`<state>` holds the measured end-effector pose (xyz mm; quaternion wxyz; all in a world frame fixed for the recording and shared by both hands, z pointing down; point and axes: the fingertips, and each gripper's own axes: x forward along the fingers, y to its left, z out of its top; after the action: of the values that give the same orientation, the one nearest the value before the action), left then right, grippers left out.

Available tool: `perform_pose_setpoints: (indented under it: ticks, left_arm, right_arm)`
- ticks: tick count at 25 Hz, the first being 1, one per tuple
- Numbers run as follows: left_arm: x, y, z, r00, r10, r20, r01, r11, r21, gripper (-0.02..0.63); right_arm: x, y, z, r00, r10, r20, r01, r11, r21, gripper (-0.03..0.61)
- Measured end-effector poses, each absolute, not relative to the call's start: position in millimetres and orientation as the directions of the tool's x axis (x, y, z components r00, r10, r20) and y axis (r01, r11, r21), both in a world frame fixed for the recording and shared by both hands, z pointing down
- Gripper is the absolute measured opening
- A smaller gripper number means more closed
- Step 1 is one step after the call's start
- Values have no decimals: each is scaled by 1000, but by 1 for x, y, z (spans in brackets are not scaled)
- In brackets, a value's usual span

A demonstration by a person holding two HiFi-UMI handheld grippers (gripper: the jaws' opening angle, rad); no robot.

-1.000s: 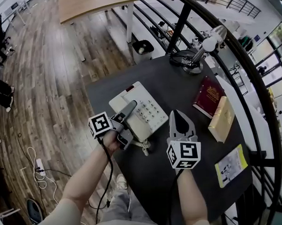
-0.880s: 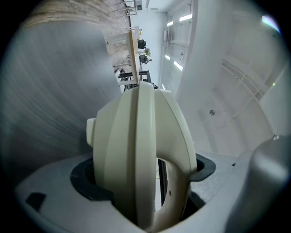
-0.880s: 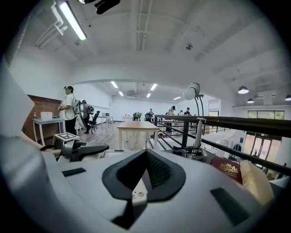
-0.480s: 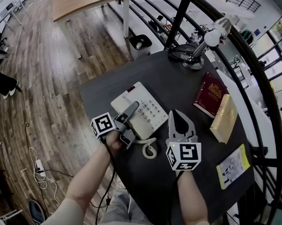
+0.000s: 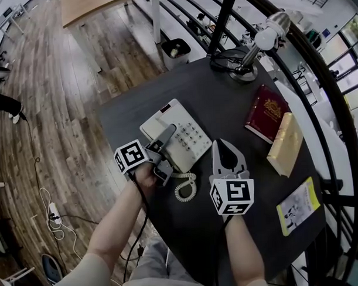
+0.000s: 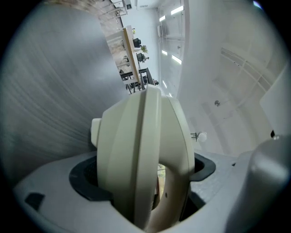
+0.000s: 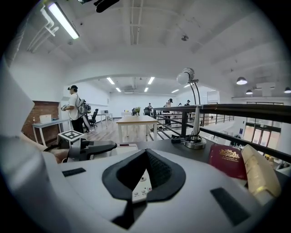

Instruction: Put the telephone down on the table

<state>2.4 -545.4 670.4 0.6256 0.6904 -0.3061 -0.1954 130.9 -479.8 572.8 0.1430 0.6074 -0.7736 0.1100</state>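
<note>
A cream telephone base with a keypad sits on the dark table. My left gripper hovers at the phone's near left edge, shut on the cream handset, which fills the left gripper view. From the head view the handset is mostly hidden under the jaws. Its coiled cord lies looped on the table in front of the phone. My right gripper is just right of the phone, low over the table, shut and empty; in the right gripper view the keypad shows through the gap behind the tips.
A desk lamp stands at the table's far edge. A red book and a tan book lie to the right, and a leaflet at the near right. A black railing curves past the table's right side.
The left gripper has stayed by the phone's left edge with the handset. The coiled cord has spread into a wider loop on the table in front of the phone.
</note>
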Motion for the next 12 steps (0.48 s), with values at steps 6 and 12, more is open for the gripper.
perform_pose_setpoints:
  ticks: [6,12]
  left_arm:
    - [-10,-543,679,653,-714,252,-316,46,948,467]
    - [-11,-539,686,618,-671,411,-435,143,889,476]
  right_arm:
    - [134,-469,574,-222,-904,366,-971,238,-2,2]
    - [138,-459,573,-221,-901,372,-973,228,-26,0]
